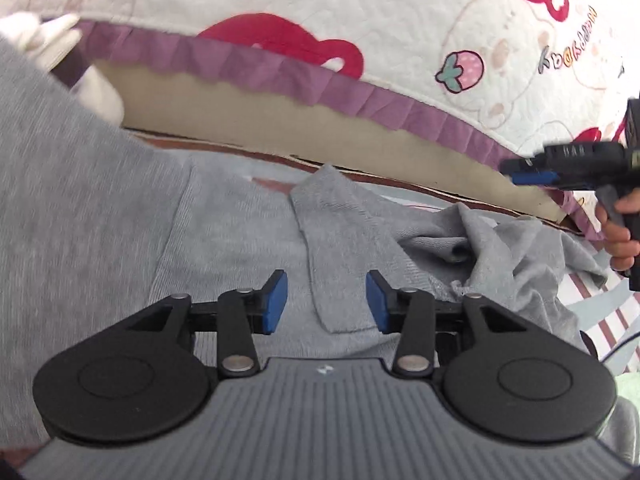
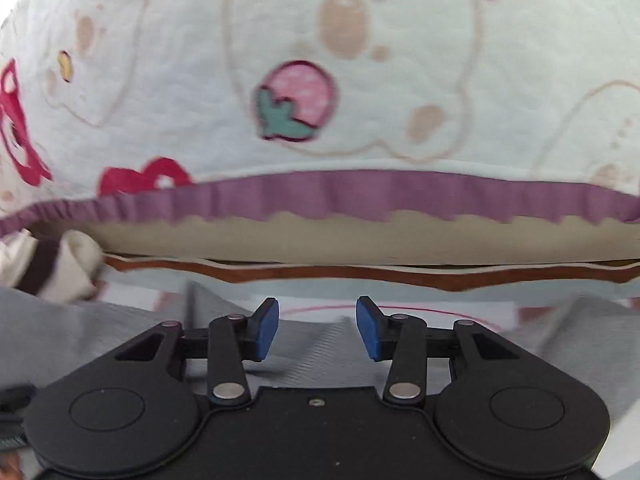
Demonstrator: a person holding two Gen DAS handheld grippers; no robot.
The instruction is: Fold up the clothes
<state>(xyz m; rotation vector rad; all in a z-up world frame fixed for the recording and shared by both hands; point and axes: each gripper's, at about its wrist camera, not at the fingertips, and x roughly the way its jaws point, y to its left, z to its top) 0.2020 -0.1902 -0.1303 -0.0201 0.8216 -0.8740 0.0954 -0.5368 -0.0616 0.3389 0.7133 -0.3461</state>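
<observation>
Looking along your left gripper [image 1: 326,300], its pads stand spread with nothing pinched. The grey garment [image 1: 240,220] lies flat on the bed directly beneath, and a folded strip [image 1: 320,248] runs straight away between the pads; bunched cloth [image 1: 480,240] lies toward your right hand [image 1: 618,236]. In the right wrist view, your right gripper [image 2: 317,328] is likewise spread and empty over grey cloth [image 2: 304,364], facing the strawberry-print quilt [image 2: 320,80]. No containers show.
</observation>
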